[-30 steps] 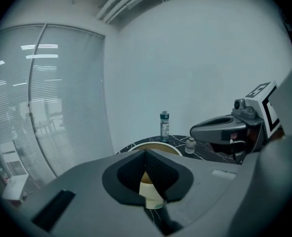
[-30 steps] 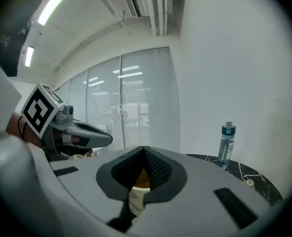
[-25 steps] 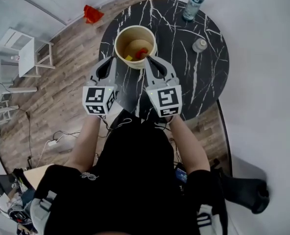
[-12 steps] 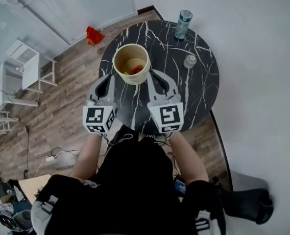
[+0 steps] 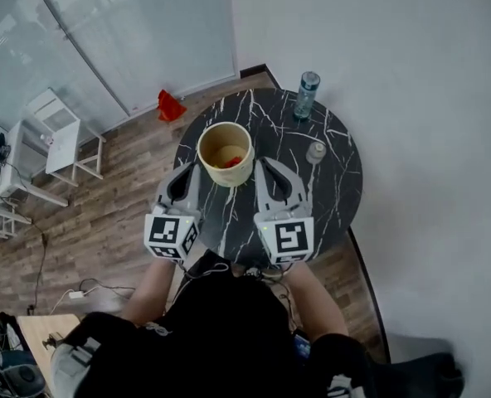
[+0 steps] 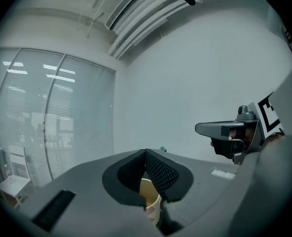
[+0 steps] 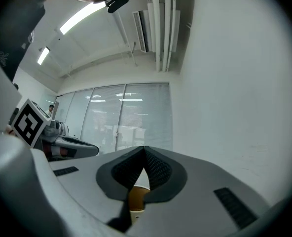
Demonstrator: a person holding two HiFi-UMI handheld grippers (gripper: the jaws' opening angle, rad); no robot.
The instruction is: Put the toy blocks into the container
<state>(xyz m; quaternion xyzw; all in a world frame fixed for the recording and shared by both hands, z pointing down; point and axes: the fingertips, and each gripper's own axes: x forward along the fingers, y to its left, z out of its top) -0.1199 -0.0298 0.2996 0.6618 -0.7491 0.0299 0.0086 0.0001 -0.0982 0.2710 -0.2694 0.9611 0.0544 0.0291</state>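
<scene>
Ahead of both closed jaws stands the container (image 5: 232,178).

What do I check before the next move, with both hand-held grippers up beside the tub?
1. Is the left hand-held gripper empty? Ok, jaws together on nothing.
2. Is the right hand-held gripper empty? Ok, jaws together on nothing.
3. Is the round cream container upright on the round black marble table? Ok.
4. Are there blocks inside? Ok, a red toy block lies in it.
5. Are any blocks left outside? Cannot tell. None shows, but the grippers cover part of the table.
6. Are the clear plastic bottle and small grey cap apart from the container? Ok.
</scene>
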